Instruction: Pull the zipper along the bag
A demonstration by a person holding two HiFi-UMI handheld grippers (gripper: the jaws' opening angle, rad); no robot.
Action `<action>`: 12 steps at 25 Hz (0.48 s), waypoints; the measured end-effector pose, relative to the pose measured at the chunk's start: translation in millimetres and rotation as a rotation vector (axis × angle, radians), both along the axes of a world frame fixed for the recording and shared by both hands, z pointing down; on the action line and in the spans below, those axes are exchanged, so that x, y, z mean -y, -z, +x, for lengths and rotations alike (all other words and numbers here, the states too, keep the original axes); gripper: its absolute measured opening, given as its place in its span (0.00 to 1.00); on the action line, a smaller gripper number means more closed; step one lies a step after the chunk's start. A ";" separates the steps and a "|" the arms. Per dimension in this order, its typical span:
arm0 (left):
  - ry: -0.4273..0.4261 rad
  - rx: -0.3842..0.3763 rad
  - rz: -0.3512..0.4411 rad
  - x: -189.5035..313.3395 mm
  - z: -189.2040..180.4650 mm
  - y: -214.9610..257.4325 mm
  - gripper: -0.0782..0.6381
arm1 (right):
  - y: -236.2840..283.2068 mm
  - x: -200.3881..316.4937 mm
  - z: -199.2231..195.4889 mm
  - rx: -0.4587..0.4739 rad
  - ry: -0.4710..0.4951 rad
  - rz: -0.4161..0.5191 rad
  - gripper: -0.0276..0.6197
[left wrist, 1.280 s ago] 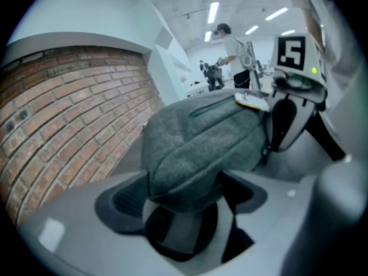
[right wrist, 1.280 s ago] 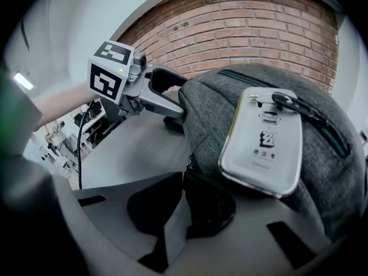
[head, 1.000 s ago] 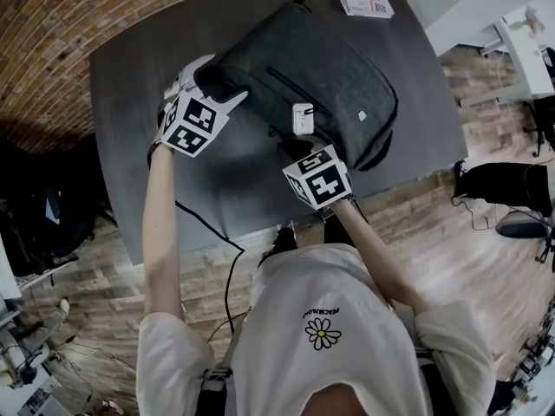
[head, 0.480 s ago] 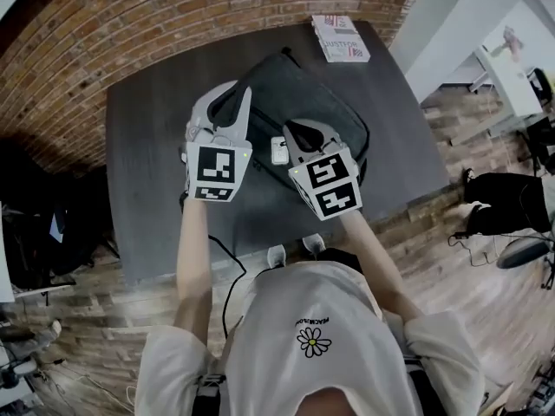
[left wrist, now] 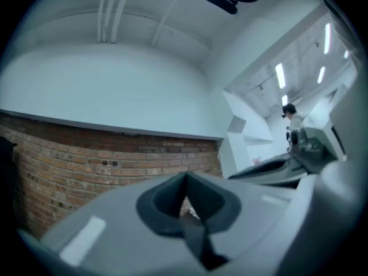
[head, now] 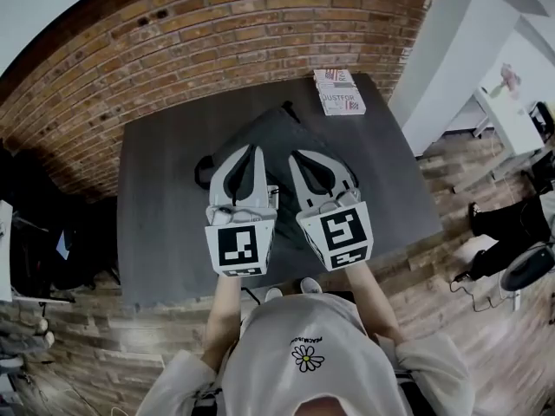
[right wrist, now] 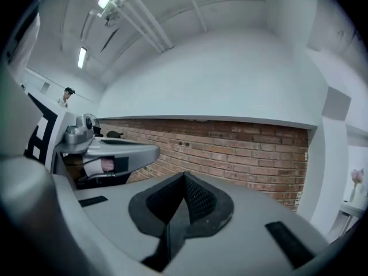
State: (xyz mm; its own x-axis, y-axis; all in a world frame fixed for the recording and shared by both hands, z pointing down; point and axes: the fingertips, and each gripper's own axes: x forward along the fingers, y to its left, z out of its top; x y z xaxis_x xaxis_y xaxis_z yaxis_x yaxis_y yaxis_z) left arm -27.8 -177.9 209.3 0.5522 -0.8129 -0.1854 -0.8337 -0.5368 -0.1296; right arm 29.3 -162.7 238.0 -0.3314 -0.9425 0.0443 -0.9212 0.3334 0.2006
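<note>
The bag (head: 279,133) lies on the dark table (head: 156,206), down under the two grippers. They hide most of it in the head view. Only its top edge and a bit of its left end stick out. From those bits, the bag's long side seems to run across the table from left to right, a little slanted. The zipper is hidden, so I cannot tell if it is pulled along or not.

The left gripper (head: 247,152) is pressed together. Its jaws have just been closing, and nothing is between them. The right gripper (head: 303,159) is pressed together too, with nothing in it. Both are held up high, side by side. Both point flat out at the brick wall (head: 217,50), not down at the bag.

So the bag is below the tools and a little in front of them. Neither hand is much nearer. The left one is over the bag's left part and the right one is over its right part. This could be hands getting ready for the pull, or hands lifted away after it
</note>
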 end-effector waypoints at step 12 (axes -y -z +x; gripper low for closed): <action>0.167 -0.055 -0.056 -6.7 -22.7 -14.6 0.12 | -3.3 -13.4 27.4 0.052 -0.022 0.037 0.04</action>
